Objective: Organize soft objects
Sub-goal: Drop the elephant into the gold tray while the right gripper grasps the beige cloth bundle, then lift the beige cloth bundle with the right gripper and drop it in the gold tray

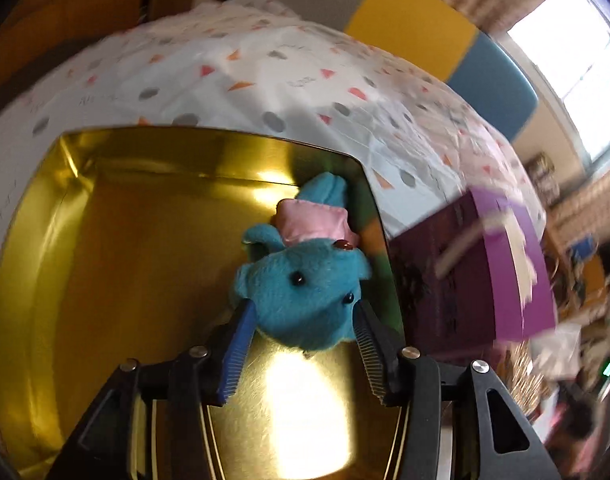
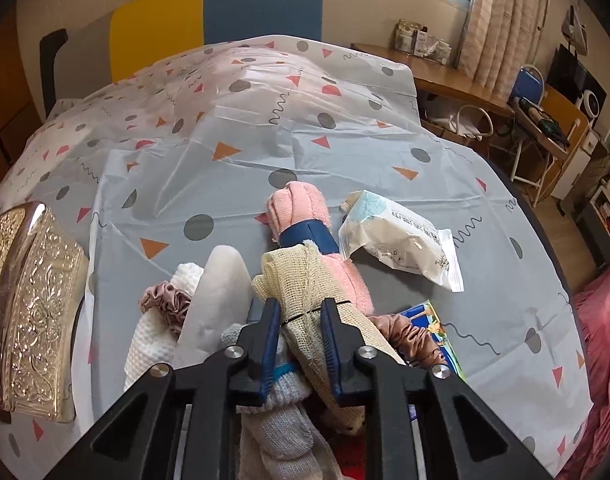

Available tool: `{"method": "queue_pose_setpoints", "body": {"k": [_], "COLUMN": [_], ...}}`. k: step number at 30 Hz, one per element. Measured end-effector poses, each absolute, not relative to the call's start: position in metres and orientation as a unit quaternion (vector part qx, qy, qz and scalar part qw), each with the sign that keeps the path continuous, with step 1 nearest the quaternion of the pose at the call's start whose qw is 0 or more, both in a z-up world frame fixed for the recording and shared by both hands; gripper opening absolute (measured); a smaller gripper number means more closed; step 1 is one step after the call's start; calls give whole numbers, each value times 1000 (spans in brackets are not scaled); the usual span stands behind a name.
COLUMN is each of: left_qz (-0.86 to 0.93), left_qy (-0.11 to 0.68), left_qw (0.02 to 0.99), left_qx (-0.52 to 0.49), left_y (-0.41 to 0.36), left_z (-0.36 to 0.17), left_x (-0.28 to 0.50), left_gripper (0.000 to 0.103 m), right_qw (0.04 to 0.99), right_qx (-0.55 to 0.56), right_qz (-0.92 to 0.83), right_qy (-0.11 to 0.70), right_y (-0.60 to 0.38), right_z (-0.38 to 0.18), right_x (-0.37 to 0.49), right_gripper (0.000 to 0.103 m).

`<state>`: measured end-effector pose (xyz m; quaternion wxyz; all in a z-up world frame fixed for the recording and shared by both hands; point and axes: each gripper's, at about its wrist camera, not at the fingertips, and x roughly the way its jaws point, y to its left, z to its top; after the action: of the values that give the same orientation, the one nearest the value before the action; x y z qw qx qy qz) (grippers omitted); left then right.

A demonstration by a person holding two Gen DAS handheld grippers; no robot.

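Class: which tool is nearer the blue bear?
Left. The left tool straddles the bear's head in the tin; the right tool is at the pile, pinching mesh cloth.

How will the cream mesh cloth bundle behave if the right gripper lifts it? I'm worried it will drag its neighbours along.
The mesh cloth bundle will probably flop: it already sags out of the right gripper. It looks light, being open weave. It may snag, since it overlaps the pink towel roll and brown scrunchie.
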<state>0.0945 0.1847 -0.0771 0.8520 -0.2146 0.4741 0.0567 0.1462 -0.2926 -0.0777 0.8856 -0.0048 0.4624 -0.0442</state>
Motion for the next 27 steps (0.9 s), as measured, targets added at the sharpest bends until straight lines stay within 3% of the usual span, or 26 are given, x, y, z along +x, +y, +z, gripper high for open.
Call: {"method": "queue_pose_setpoints", "body": {"k": [3, 9, 16, 17, 19, 20, 21, 27], "left_qz": [60, 74, 70, 67, 62, 58, 53, 38], "left_qy": [468, 452, 435, 435, 437, 438, 437, 440], "left_qw": [863, 874, 882, 882, 882, 882, 883, 883], "left_qx": [-181, -162, -166, -165, -163, -163, -163, -162], "left_y": [179, 180, 180, 179, 176, 173, 172, 166], "left_z": [-75, -66, -51, -50, -49, -48, -48, -49], "left_x": [78, 47, 27, 26, 23, 21, 20, 10], "left_gripper": [61, 63, 66, 66, 66, 66, 66, 66], "right_qw": [890, 893, 891, 893, 896, 895, 893, 872], "right_qx": [15, 90, 199, 202, 189, 171, 146, 29], "right_qz": [-35, -10, 3, 10, 6, -11, -21, -46], "right_qy": [455, 440, 408, 401, 401, 411, 425, 487], "right_y": [-297, -314, -344, -346, -343, -339, -333, -311], "right_z": [-73, -62, -52, -48, -46, -49, -53, -86], "right_x": [145, 139, 133, 132, 131, 133, 136, 149], "right_gripper": [12, 1, 2, 5, 29, 53, 58, 58]}}
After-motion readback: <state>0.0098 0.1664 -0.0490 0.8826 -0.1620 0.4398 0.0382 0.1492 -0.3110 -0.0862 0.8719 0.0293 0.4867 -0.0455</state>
